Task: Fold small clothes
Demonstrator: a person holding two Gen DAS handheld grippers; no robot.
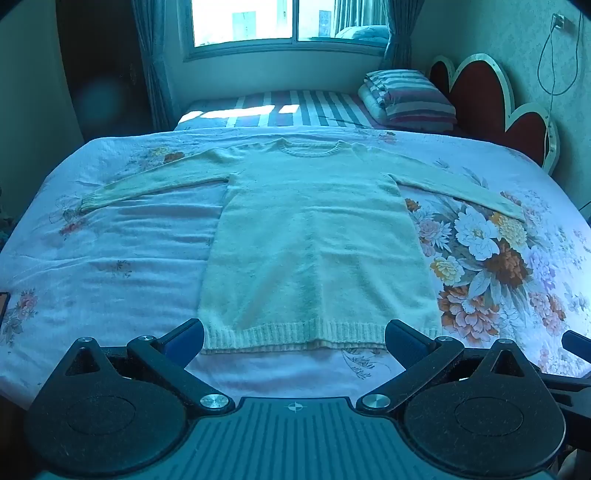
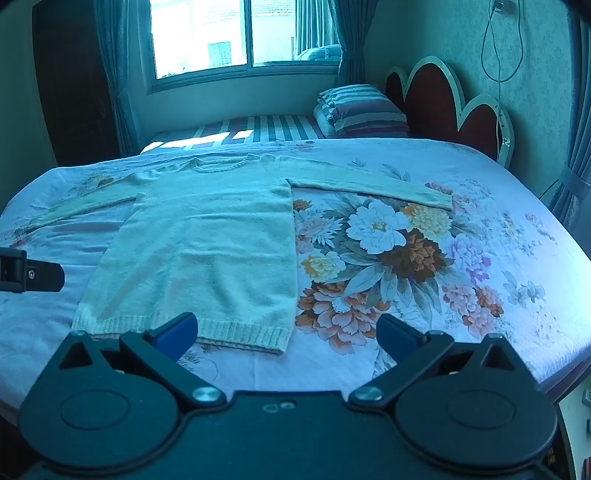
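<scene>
Both of your grippers hung above the bed point(image 1: 110, 266) with nothing in them. Your sweater point(image 1: 314, 251) lay flat on its floral sheet, sleeves out sideways, hem nearest you. Left gripper point(image 1: 294, 341) and right gripper point(image 2: 286, 332) each stood wide apart.

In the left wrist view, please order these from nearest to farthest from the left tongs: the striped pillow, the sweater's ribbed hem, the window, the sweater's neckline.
From the left tongs, which are open:
1. Ribbed hem, just ahead.
2. Neckline, mid-bed.
3. Striped pillow, far right.
4. Window, back wall.
</scene>
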